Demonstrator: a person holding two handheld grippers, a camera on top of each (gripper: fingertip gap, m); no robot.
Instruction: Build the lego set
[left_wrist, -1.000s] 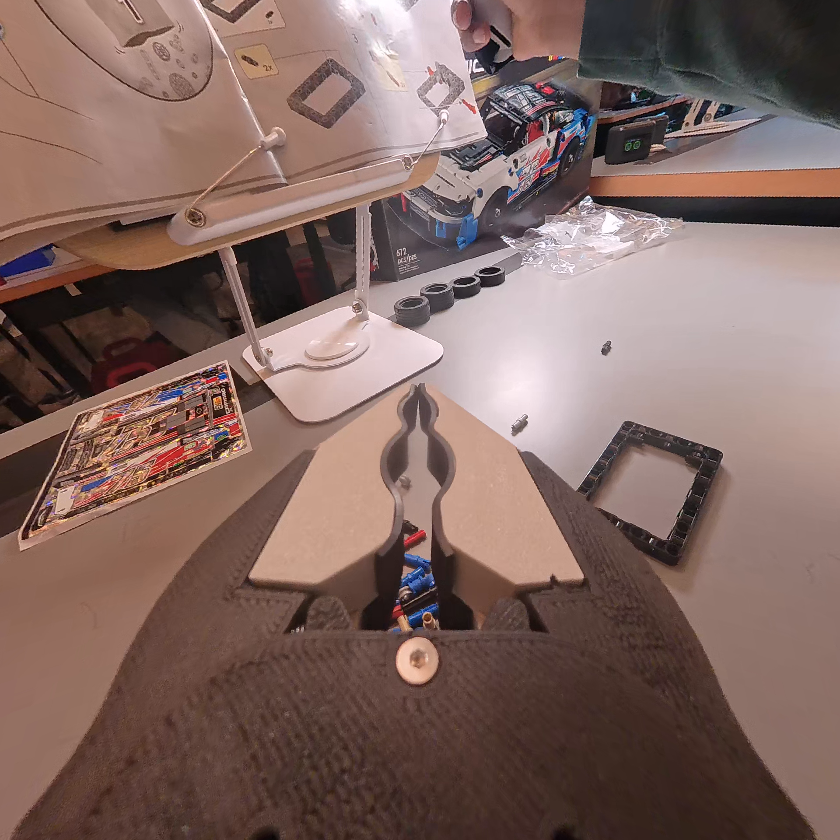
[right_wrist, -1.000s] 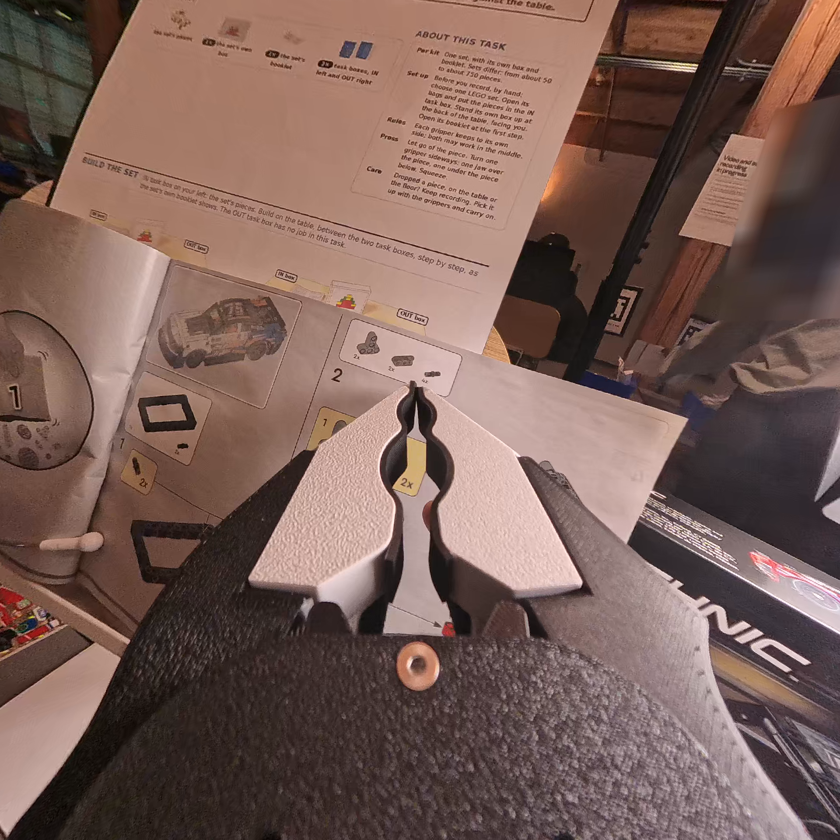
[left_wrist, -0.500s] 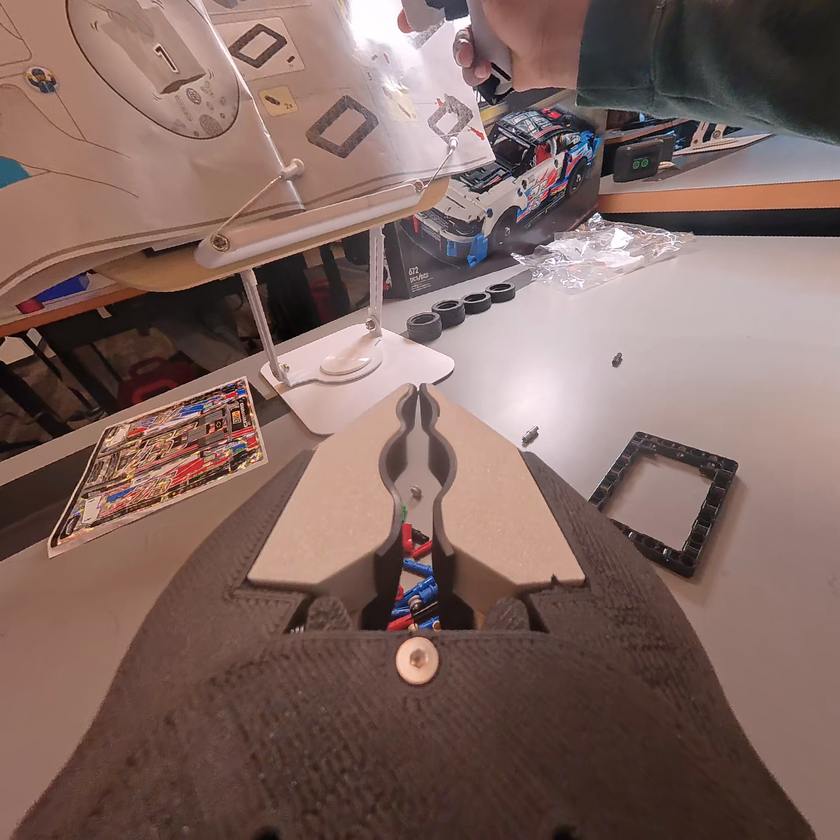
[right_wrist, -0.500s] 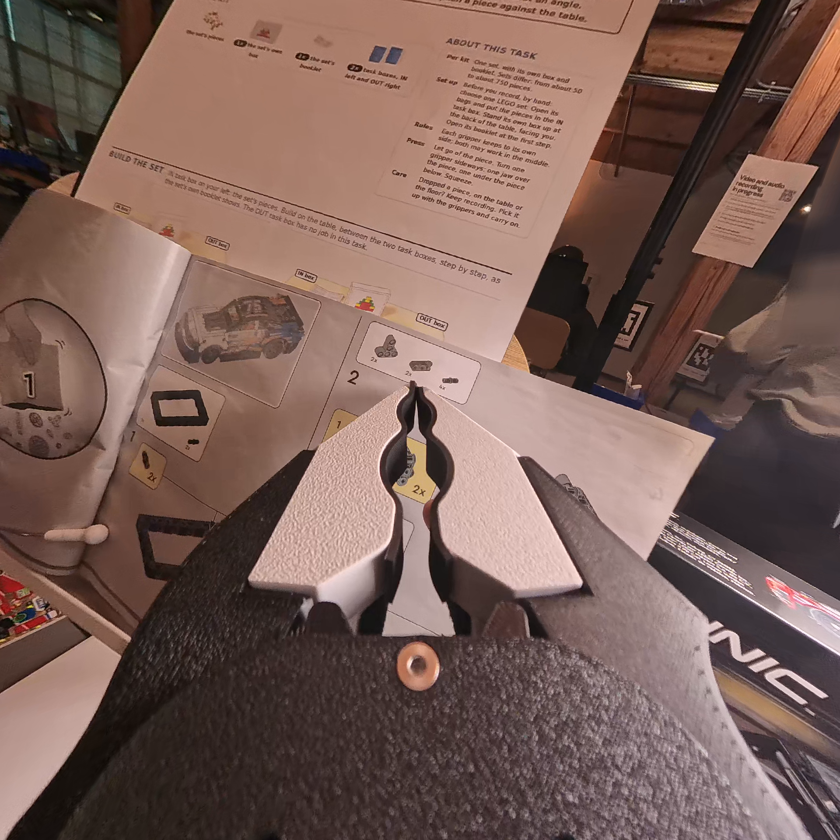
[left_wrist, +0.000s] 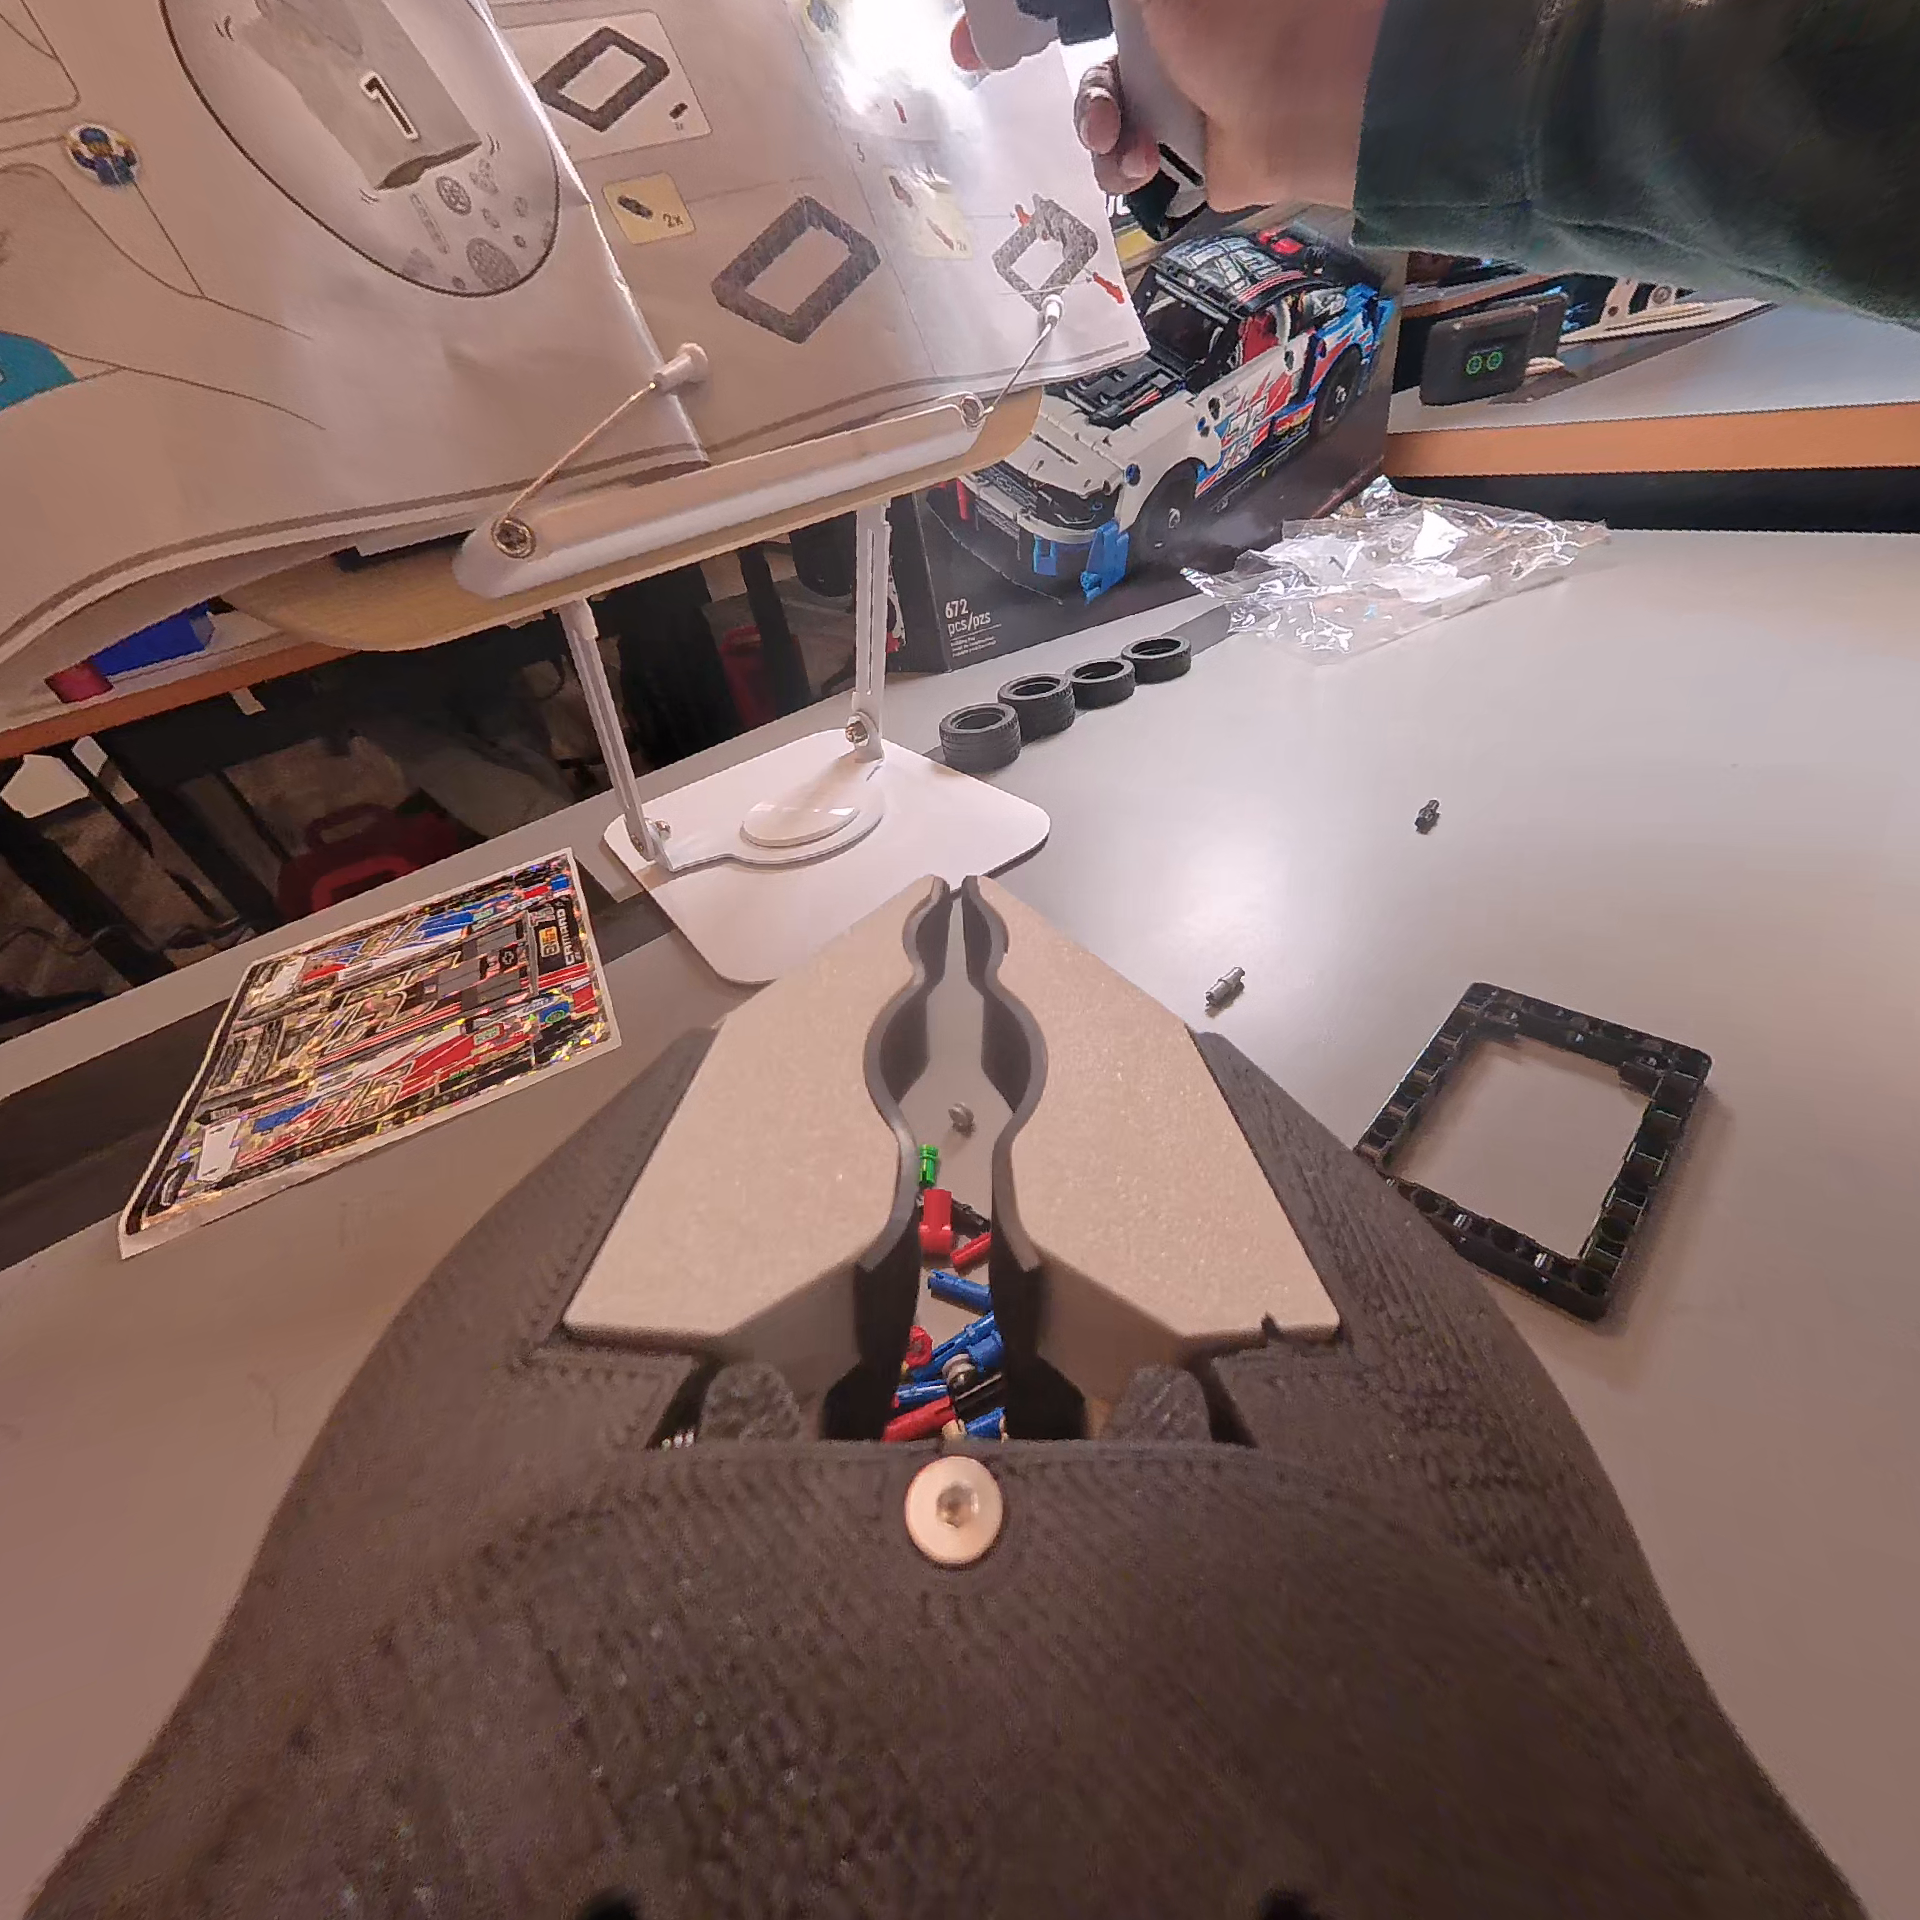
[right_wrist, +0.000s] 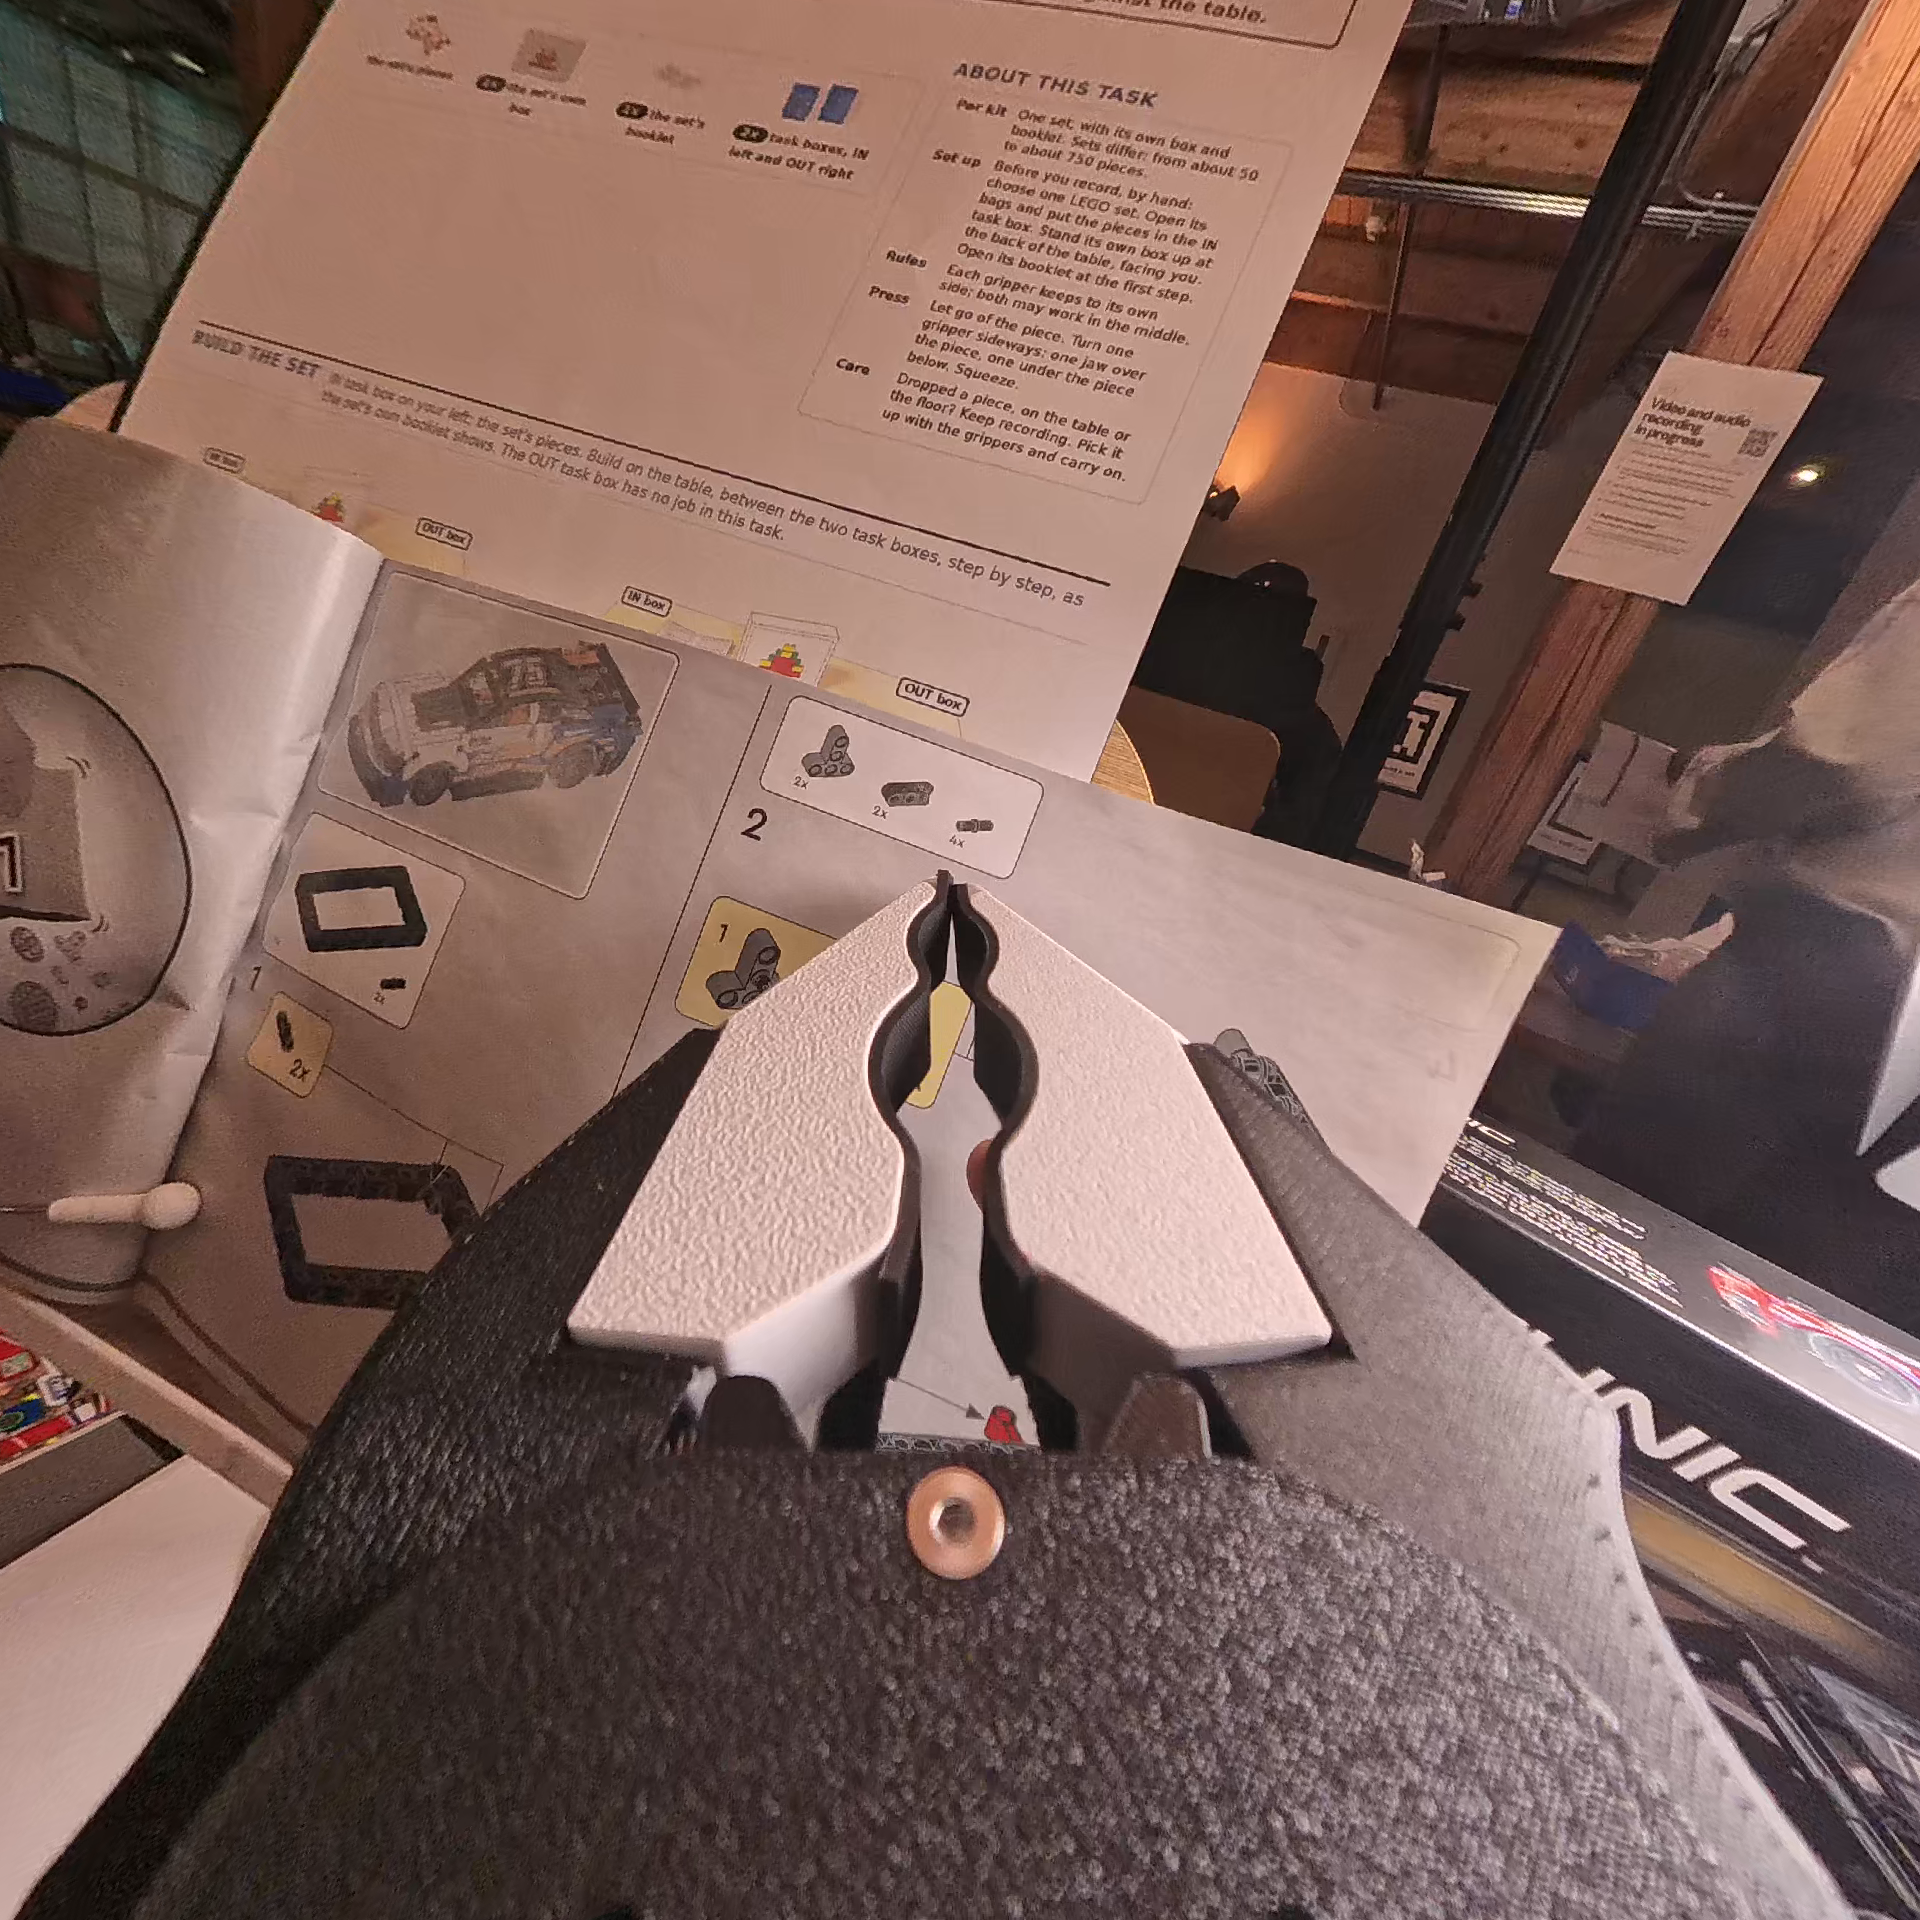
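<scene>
Looking near: the left tool (left_wrist: 954, 894) hangs over a pile of small coloured pegs (left_wrist: 954, 1351), tips together, holding nothing.
Frame: the black frame (left_wrist: 1536, 1148) lies flat on the worktop (left_wrist: 1351, 831), to the right of the pile.
Pins: a grey pin (left_wrist: 1226, 985) sits just left of the frame, a dark pin (left_wrist: 1429, 816) farther back.
Handling: the frame looks light, stiff and smooth; pinch one side bar.
Far: the right tool (right_wrist: 945, 885), tips together and empty, points at the booklet (right_wrist: 520, 935).

Pile of small coloured pieces (left_wrist: 951, 1351) glimpsed only through the left gripper's (left_wrist: 954, 891) slit, shapes unclear, instruction booklet (left_wrist: 343, 260) cut off at ten o'clock, its lower page hidden behind the right gripper (right_wrist: 945, 885), set box (right_wrist: 1704, 1340) cropped at four o'clock.
</scene>
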